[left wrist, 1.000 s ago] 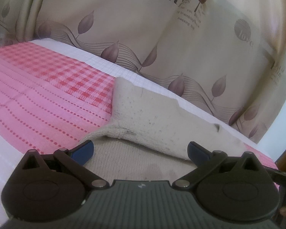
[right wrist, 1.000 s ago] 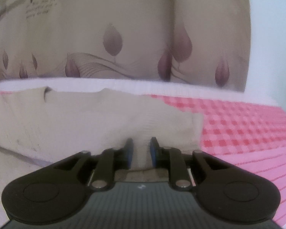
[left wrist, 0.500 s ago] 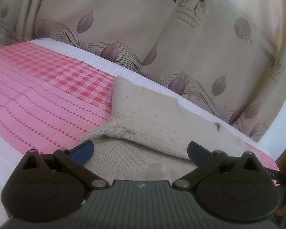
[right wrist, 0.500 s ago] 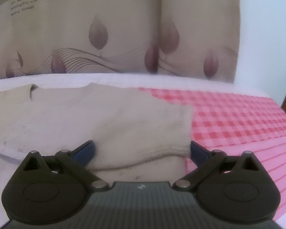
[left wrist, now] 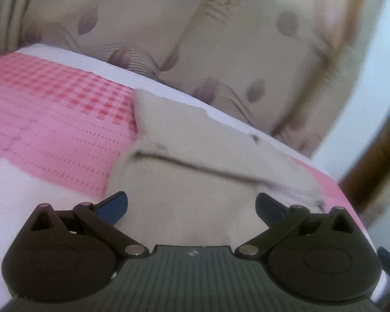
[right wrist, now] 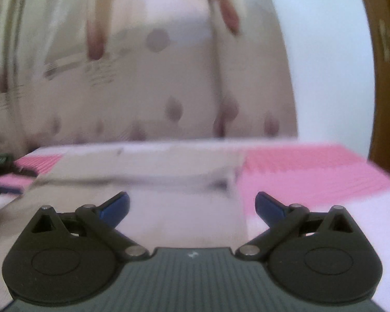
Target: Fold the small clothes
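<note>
Left gripper jaws spread wide, nothing gripped, poised over the beige sweater. Right gripper likewise spread, empty. Sweater is laid folded on the pink cloth; patterned curtain is seen behind, blurred.

The sweater lies on the bedspread, with a folded layer across its far part. The bedspread extends to the left and right of the sweater. The curtain hangs behind the bed. The left gripper sits in front of the sweater's near part, jaws spread. The right gripper sits in front of the sweater's right portion, jaws spread.
</note>
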### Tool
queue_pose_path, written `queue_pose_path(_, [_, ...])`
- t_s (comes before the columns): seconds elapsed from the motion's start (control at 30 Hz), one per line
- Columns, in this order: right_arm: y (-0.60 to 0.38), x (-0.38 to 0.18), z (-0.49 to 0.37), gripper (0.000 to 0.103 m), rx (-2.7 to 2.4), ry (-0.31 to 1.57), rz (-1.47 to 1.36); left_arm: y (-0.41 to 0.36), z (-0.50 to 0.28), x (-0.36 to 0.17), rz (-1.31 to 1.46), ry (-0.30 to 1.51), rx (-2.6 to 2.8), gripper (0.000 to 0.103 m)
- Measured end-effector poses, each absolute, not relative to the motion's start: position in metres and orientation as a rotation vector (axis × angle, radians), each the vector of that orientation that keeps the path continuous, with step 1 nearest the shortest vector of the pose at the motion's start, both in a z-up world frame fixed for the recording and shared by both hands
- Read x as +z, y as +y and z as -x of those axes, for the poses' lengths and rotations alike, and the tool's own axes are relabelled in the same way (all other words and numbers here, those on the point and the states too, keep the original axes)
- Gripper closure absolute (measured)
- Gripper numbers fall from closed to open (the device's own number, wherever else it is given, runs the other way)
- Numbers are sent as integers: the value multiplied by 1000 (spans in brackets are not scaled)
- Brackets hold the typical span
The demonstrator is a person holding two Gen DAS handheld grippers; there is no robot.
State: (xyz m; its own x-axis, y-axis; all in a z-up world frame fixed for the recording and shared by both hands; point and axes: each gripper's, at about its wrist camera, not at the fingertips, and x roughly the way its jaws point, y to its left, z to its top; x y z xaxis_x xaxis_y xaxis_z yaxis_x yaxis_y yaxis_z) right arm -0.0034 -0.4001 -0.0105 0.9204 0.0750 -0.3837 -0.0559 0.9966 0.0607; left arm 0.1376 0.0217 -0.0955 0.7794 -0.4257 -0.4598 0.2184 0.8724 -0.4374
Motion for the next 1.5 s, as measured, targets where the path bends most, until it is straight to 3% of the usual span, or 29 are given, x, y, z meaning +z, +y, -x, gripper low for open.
queue_pose_path(0.2, [-447,-19,57,0,104,494,-302,56,-63,-97,348,574,-395,3])
queue_pose_path(0.33, [-446,-33,76,0,73,499,-313,73,-29,-106,324,586,-357,9])
queue_pose_path(0.4, [-447,-37,78,5,62,495,-315,79,-20,-109,321,595,-344,11])
queue_pose_path(0.63, [-450,-49,68,11,72,550,-333,86,-12,-120,329,640,-364,11])
queue_pose_path(0.7, [-447,-49,65,23,79,569,-319,86,-11,-120,336,647,-377,10])
queue_pose_path(0.77, [-441,-49,62,49,94,598,-281,85,-10,-120,349,662,-394,10])
queue_pose_path(0.87, [-436,-50,59,54,126,612,-259,80,-7,-121,326,676,-407,10])
queue_pose_path(0.97, [-432,-50,54,67,166,635,-256,75,-1,-123,298,678,-449,11])
queue_pose_path(1.07, [-433,-51,51,71,198,647,-285,69,4,-127,315,678,-504,16])
queue_pose_path(1.1, [-436,-51,49,71,207,650,-301,68,4,-128,330,683,-515,27])
queue_pose_path(1.13, [-438,-51,49,72,213,652,-320,69,3,-129,360,695,-526,50])
queue_pose_path(1.17, [-440,-51,49,73,219,654,-343,71,1,-132,398,719,-533,66])
queue_pose_path(1.2, [-443,-52,49,73,225,657,-366,73,-3,-137,432,751,-531,93])
queue_pose_path(1.4, [-456,-50,41,72,247,692,-439,85,-14,-148,550,784,-554,94])
queue_pose_path(1.43, [-457,-50,39,68,257,697,-447,84,-14,-147,537,778,-556,88])
queue_pose_path(1.47, [-457,-49,38,56,267,696,-448,83,-14,-146,527,774,-562,83])
queue_pose_path(1.5, [-455,-47,37,48,271,696,-447,82,-15,-145,528,769,-577,69])
